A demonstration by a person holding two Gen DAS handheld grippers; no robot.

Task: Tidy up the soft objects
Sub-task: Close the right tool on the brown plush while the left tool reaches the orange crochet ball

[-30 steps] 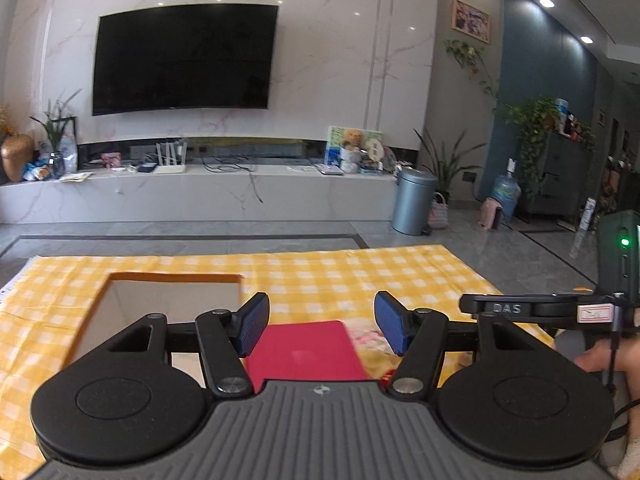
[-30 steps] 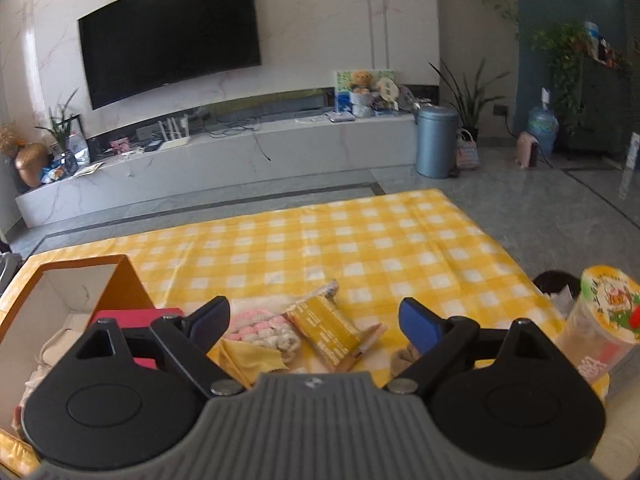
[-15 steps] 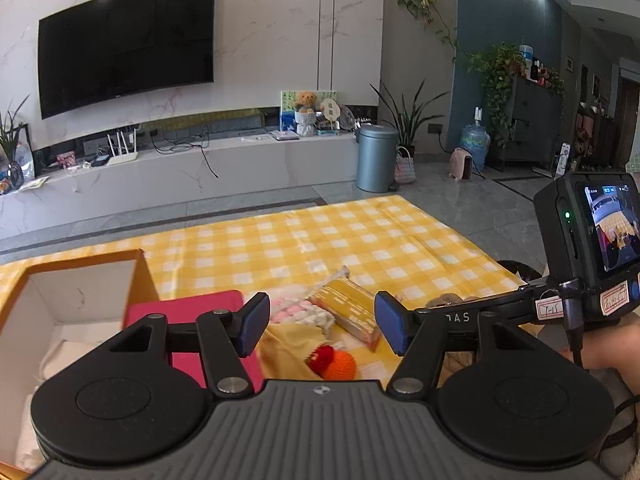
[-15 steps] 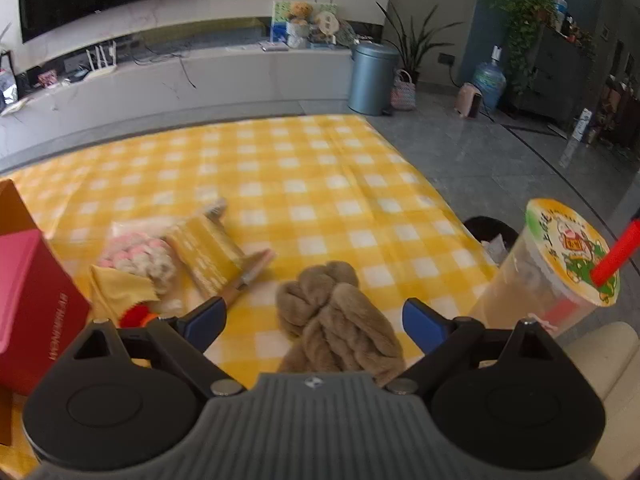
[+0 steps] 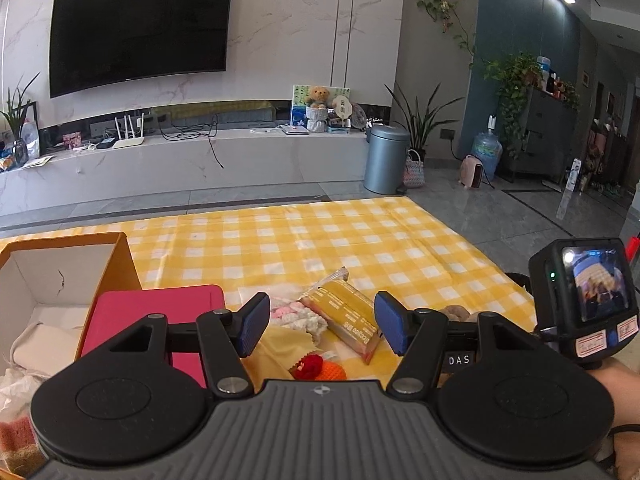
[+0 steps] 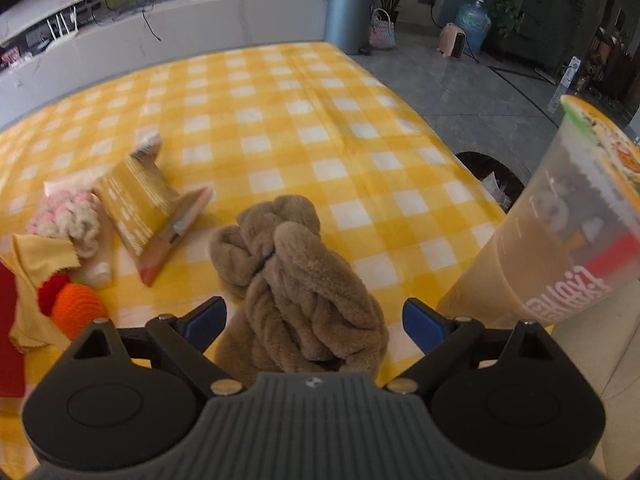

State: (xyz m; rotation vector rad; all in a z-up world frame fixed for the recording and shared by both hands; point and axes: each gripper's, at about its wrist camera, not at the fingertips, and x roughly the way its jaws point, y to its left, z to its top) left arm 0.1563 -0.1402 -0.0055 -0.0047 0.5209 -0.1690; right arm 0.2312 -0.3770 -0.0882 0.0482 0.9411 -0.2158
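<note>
Brown plush knot (image 6: 296, 276) lies between the right hand-held gripper (image 6: 314, 320)'s wide-open jaws, seemingly untouched.

Far cloth: the checked cloth (image 6: 280, 112) lies bare, open passage.
Right edge: a tall drink cup (image 6: 560, 232) stands close.
Left: box (image 5: 60, 276) wall blocks.

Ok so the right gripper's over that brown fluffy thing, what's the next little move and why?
Probably lower the right gripper a bit further and close on the brown plush knot. Its jaws stand open on either side of the knot without pressing it, and the drink cup stands close on the right, so a straight descent seems safest.
</note>
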